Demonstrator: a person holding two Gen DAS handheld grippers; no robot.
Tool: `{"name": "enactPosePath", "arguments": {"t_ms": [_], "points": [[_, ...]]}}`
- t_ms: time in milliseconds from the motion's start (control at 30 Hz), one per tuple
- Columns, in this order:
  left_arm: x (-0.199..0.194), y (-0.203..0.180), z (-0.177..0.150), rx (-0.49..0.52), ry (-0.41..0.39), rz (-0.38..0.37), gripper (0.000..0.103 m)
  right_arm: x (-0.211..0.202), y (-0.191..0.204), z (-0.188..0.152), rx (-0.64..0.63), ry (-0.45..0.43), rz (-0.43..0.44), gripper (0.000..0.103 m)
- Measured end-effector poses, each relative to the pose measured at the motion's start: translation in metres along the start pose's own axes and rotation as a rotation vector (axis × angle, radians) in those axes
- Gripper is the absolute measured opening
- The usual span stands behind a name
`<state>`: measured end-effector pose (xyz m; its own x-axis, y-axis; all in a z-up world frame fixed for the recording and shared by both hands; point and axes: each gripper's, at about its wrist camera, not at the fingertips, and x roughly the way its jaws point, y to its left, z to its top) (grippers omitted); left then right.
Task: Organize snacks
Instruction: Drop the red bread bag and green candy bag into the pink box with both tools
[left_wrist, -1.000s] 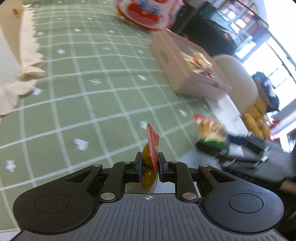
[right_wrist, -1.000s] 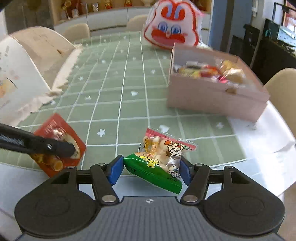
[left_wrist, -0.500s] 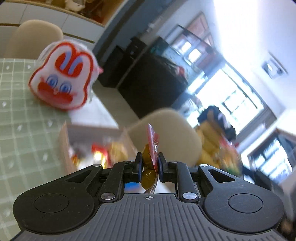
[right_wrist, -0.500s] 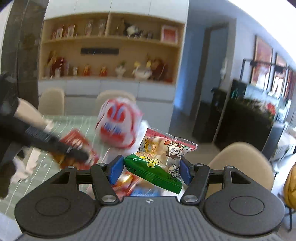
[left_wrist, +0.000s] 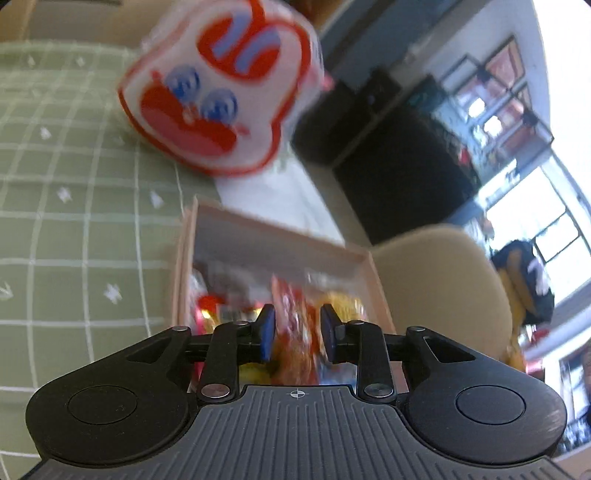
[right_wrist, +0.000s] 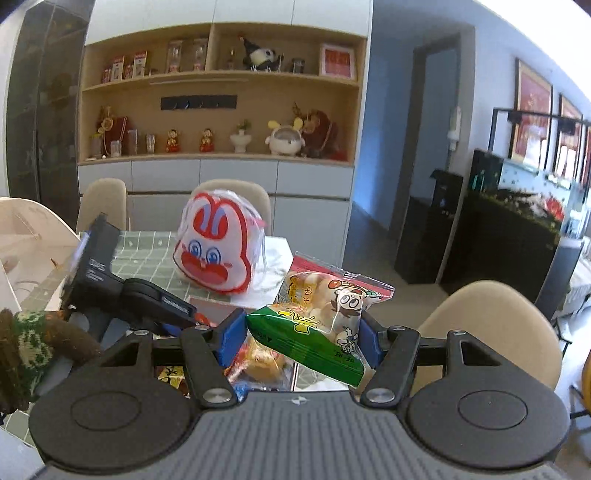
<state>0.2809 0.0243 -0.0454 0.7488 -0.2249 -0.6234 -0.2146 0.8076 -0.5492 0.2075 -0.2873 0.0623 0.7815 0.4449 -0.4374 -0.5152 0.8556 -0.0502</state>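
**Left jaws open over the box, right jaws holding a snack bag**

My left gripper (left_wrist: 294, 332) hangs just above the pink cardboard box (left_wrist: 280, 243), its jaws parted with a clear gap between the blue pads. A red snack packet (left_wrist: 295, 317) shows in that gap; the view is blurred, so I cannot tell whether it touches the pads, though it looks to lie among the other wrapped snacks in the box.

My right gripper (right_wrist: 301, 338) has its jaws closed on a green and clear snack bag (right_wrist: 317, 317) with a cartoon face, gripped at both sides and tilted. It sits above the box's near end, where more wrappers (right_wrist: 258, 363) show below.

The box stands on the green checked tabletop (left_wrist: 74, 221). Beyond it rests a white and red rabbit-face bag (right_wrist: 216, 247). A beige chair (right_wrist: 491, 325) stands beside the tabletop.
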Motion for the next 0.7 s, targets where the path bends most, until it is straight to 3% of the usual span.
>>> {"name": "enactPosePath", "arguments": {"t_ms": [267, 400, 533, 700], "points": [[-0.081, -0.029, -0.005, 0.165, -0.147, 0.073, 0.030, 0.068, 0.017, -0.001, 0.015, 0.090, 0.114, 0.063], [-0.116, -0.028, -0.027, 0.140, -0.134, 0.156, 0.030, 0.116, 0.041, 0.004, -0.003, 0.127, 0.151, 0.063], [-0.144, -0.015, -0.051, 0.104, -0.110, 0.143, 0.029, 0.155, 0.058, 0.007, 0.046, 0.148, 0.187, 0.065], [-0.163, -0.008, -0.071, 0.144, -0.078, 0.170, 0.024, 0.169, 0.068, 0.002, 0.094, 0.182, 0.153, 0.071]]}}
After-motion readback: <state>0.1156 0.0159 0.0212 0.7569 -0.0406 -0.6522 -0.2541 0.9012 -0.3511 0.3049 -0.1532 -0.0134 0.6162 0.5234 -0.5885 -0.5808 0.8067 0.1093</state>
